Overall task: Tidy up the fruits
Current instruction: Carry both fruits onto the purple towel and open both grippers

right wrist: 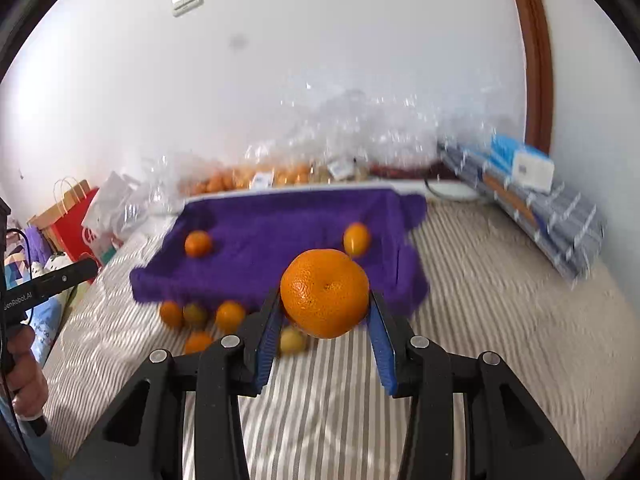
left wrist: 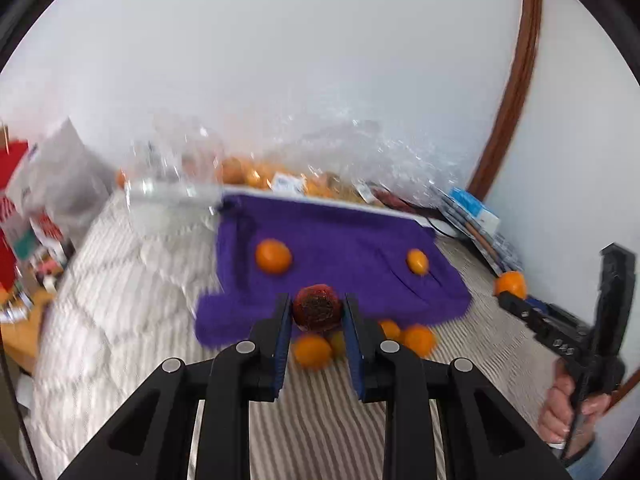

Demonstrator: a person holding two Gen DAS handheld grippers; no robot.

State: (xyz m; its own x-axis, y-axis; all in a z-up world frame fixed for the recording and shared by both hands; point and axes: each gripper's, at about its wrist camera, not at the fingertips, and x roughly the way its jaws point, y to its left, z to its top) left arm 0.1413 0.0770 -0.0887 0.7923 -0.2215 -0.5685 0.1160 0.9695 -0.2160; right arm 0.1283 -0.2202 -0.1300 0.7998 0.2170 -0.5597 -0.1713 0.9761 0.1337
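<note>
Left gripper (left wrist: 316,310) is clamped on a dark red fruit (left wrist: 318,307); right gripper (right wrist: 325,307) grips an orange (right wrist: 325,293), both above the striped bed (right wrist: 480,300) near the purple towel (right wrist: 288,220).

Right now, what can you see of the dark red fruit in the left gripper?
The dark red fruit is small and roundish, with a glossy red skin and a rough, dark brown patch facing the camera. It sits clamped between the blue pads of the left gripper, one pad on each side, near the fingertips. It appears held clear of the bed, in front of the near edge of the purple cloth, with several loose oranges below it. What kind of fruit it is I cannot tell.
</note>
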